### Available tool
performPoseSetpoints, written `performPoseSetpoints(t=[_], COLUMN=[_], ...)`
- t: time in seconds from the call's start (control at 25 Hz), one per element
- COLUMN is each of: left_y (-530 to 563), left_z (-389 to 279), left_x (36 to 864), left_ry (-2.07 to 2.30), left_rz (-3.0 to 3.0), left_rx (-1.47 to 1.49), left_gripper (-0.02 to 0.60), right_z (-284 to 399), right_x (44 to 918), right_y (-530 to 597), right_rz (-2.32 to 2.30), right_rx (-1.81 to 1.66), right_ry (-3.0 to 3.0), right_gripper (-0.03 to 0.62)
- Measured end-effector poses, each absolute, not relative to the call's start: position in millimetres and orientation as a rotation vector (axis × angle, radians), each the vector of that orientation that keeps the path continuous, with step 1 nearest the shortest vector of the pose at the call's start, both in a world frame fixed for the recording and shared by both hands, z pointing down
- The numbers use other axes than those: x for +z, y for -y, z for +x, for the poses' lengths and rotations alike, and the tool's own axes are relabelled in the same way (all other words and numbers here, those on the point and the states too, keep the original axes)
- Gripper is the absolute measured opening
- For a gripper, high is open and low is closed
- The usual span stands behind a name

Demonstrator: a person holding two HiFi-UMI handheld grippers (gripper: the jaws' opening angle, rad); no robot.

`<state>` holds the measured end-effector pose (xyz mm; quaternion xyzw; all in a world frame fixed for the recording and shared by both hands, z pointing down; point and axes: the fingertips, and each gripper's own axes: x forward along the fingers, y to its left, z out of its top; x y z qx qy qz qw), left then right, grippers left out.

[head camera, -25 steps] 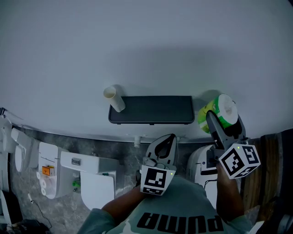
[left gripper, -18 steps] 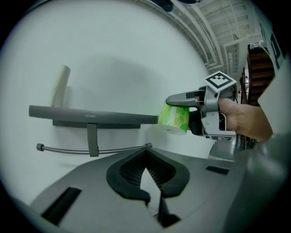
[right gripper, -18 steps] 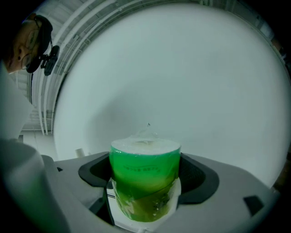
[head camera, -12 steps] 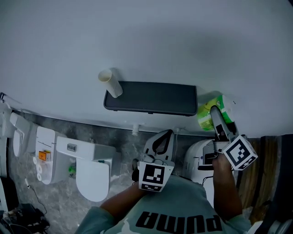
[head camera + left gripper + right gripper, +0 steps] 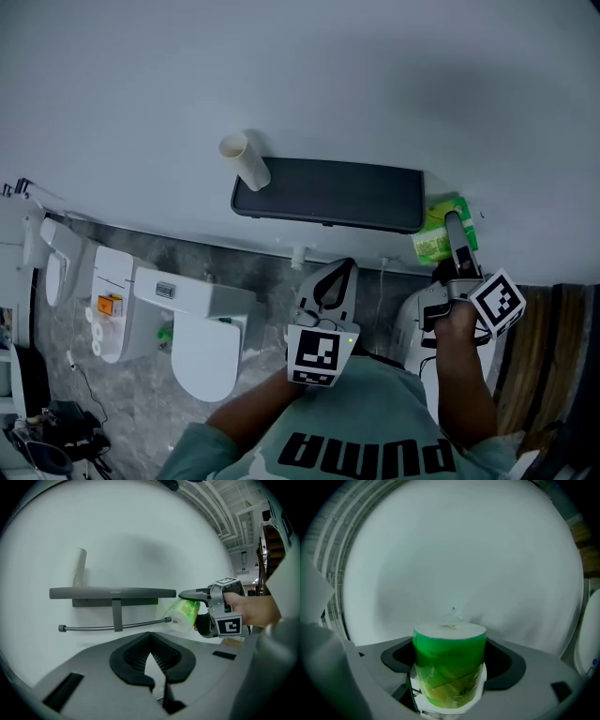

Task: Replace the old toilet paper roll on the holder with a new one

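1. The right gripper [image 5: 457,231] has its jaws clamped on the new toilet paper roll [image 5: 449,663], one on each side of it.
2. The roll sits lengthwise along the jaws, with its far end poking out past the tips toward the plain white wall [image 5: 454,550].
3. It looks brand new. It's still in clear plastic that's bright green over most of it and more yellowish near the gripper body. The far end is flat and white, with a little crinkled peak of wrap at the centre.
4. Seen from the left gripper view, the roll is ahead and to the right, with its white end right at the free tip of the thin holder bar [image 5: 93,627]. I can't tell if it's actually on the bar.
5. The left gripper [image 5: 150,637] has its jaw tips closed together with nothing in them.
6. Straight ahead of the left gripper and a bit up is the dark shelf [image 5: 112,593], with the bar hanging just under it.
7. The old cardboard tube [image 5: 78,567] stands upright on the shelf's left end, well away from the right gripper.
8. There's a toilet [image 5: 211,342] below and to the left of the left gripper.
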<state>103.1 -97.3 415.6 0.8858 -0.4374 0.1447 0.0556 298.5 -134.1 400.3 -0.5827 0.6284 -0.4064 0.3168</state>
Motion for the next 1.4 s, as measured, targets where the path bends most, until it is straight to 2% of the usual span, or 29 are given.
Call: performPoseSetpoints(t=[0.4, 1.4], left_y=[98.8, 103.0], left_z=[77.7, 42.6], left_x=[417.7, 415.5], left_ry=[1.416, 1.499], left_rz=[2.652, 2.596], left_rx=[0.497, 0.509], left_gripper=[0.005, 0.005], right_z=[293.2, 233.9], right_x=[425.1, 439.5], right_y=[146.7, 150.4], right_rz=[-1.299, -1.154], right_rx=[-1.206, -1.236], right_ry=[-1.396, -1.252], right_gripper=[0.433, 0.433])
